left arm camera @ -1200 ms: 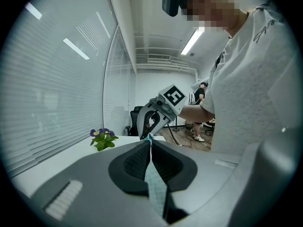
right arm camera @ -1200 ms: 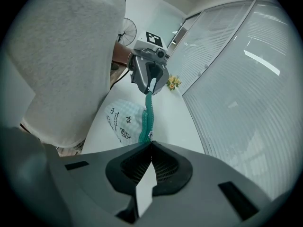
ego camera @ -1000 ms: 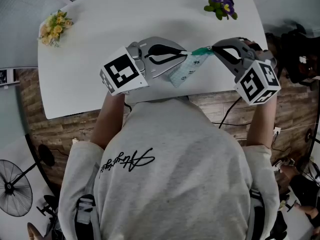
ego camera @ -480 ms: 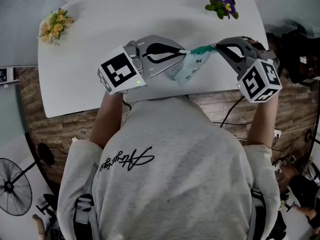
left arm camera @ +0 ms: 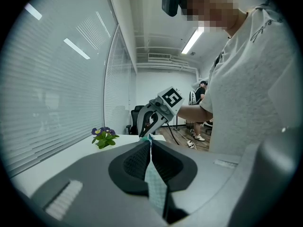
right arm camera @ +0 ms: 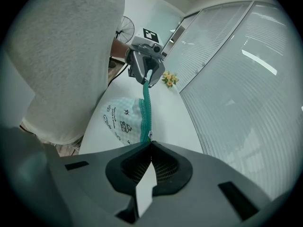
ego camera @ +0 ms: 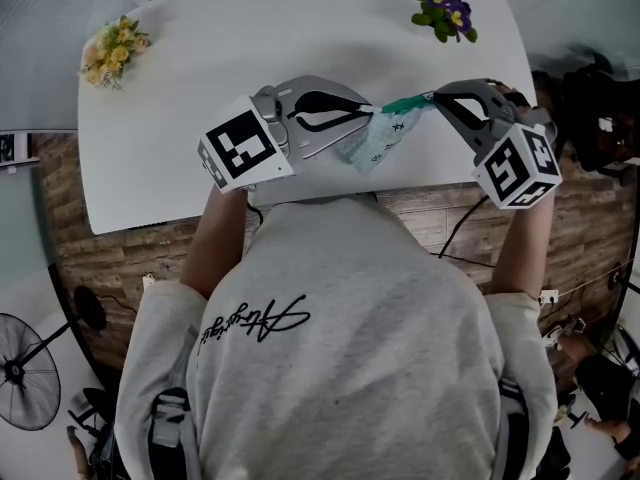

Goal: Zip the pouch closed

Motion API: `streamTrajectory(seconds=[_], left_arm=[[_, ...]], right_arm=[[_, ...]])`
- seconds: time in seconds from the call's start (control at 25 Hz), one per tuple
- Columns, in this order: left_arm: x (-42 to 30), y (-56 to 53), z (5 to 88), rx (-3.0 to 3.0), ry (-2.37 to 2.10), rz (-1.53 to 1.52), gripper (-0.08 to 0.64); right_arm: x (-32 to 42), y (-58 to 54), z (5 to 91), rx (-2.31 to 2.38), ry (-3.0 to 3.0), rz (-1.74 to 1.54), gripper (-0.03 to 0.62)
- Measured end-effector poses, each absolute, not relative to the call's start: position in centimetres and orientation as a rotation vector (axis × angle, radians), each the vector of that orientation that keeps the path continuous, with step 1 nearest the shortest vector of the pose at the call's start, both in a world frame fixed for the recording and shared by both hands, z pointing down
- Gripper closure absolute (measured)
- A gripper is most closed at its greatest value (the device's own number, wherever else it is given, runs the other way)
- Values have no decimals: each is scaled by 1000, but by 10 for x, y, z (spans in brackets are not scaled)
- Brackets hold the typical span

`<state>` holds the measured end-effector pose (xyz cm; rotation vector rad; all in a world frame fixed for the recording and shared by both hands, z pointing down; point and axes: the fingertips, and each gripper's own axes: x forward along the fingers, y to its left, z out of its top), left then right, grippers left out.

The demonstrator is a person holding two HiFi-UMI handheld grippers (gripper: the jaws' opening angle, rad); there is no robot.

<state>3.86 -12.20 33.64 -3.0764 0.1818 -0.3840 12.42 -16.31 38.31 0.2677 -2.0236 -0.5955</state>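
Observation:
A pale checked pouch (ego camera: 378, 140) with small prints hangs over the white table (ego camera: 180, 88) near its front edge, stretched between both grippers. Its teal zipper (ego camera: 405, 102) runs taut between them. My left gripper (ego camera: 372, 109) is shut on the pouch's left end; checked fabric (left arm camera: 154, 183) shows between its jaws. My right gripper (ego camera: 431, 95) is shut at the zipper's right end, on a white pull tab (right arm camera: 144, 189) between its jaws. In the right gripper view the zipper (right arm camera: 146, 110) leads straight to the left gripper (right arm camera: 144, 65), and the pouch body (right arm camera: 119, 119) sags to one side.
Yellow flowers (ego camera: 110, 53) lie at the table's far left corner and purple flowers (ego camera: 443, 10) at the far right. The person's torso in a grey sweatshirt (ego camera: 340, 348) is close against the front edge. A fan (ego camera: 30, 388) stands on the floor to the left.

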Motion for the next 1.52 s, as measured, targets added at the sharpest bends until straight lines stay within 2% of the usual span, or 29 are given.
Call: streamTrajectory(seconds=[1.52], left_arm=[[35, -115, 336, -3103, 204, -369, 551]], right_arm=[[145, -171, 387, 324, -1982, -615, 588]])
